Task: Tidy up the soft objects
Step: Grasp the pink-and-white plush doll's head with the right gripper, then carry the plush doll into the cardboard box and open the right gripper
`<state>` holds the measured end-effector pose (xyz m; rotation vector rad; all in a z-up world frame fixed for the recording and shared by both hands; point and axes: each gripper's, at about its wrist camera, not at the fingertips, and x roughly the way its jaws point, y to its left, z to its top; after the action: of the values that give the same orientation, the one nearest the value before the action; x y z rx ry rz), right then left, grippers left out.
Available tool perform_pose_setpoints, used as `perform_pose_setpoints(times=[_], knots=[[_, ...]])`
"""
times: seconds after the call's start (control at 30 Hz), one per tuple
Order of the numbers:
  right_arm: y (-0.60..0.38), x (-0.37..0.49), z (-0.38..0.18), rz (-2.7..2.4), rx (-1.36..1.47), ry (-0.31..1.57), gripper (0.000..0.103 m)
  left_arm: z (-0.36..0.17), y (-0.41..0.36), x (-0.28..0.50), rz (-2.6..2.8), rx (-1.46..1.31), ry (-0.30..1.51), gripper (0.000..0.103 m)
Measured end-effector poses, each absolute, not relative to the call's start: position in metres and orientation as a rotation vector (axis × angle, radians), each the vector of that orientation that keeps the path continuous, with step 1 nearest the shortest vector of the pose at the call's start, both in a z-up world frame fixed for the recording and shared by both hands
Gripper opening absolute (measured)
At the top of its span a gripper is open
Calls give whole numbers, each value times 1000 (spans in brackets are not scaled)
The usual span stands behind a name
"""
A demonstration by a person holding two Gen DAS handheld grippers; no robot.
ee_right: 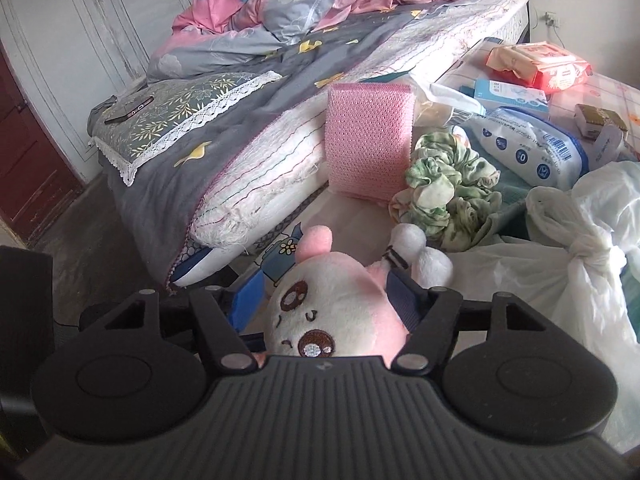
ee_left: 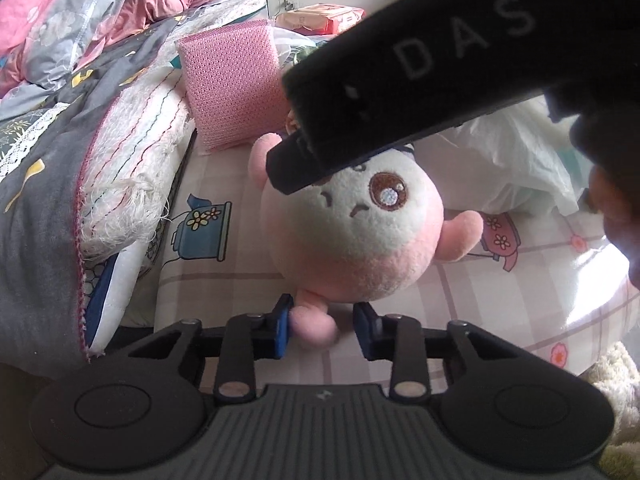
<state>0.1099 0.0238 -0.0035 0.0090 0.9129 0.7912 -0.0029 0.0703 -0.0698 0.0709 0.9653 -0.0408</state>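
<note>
A round pink-and-white plush toy [ee_left: 352, 232] lies face up on a checked sheet [ee_left: 240, 280] printed with teapots. My left gripper [ee_left: 323, 311] sits at its lower end with one pink foot [ee_left: 314, 325] between the blue pads. The left pad touches the foot and a strip of sheet shows before the right pad, so the jaws are open. The black finger of the right gripper [ee_left: 360, 120] lies across the toy's head and hides one eye. In the right wrist view my right gripper [ee_right: 326, 280] is shut on the plush toy [ee_right: 320, 312], with a pad against each side of the head.
A pink mesh cushion [ee_right: 368, 140] stands against folded bedding [ee_right: 240, 168] on the left. Behind the toy lie a green scrunched cloth [ee_right: 448, 196], a tied white plastic bag [ee_right: 580, 248] and packs of wipes [ee_right: 536, 148]. A phone [ee_right: 130, 109] rests on a pillow.
</note>
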Motion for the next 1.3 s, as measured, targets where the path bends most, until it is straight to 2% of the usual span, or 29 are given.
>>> perform_pose_setpoints(times=[0.07, 0.23, 0.4, 0.6, 0.8, 1.07, 1.3], knots=[[26, 114, -7, 798, 19, 926, 72, -68, 72, -3, -38, 56, 961, 21], [28, 117, -14, 791, -4, 945, 74, -63, 80, -5, -30, 12, 944, 17], [24, 114, -13, 802, 12, 938, 67, -53, 79, -10, -9, 24, 930, 16], [11, 99, 22, 822, 45, 846, 66, -14, 71, -24, 7, 48, 846, 16], [-21, 86, 81, 802, 78, 688, 66, 37, 47, -16, -23, 105, 723, 16], [-116, 109, 140, 614, 138, 529, 66, 84, -27, 55, -207, 186, 628, 16], [-229, 174, 151, 414, 278, 534, 67, 94, -105, 161, -370, 239, 661, 16]])
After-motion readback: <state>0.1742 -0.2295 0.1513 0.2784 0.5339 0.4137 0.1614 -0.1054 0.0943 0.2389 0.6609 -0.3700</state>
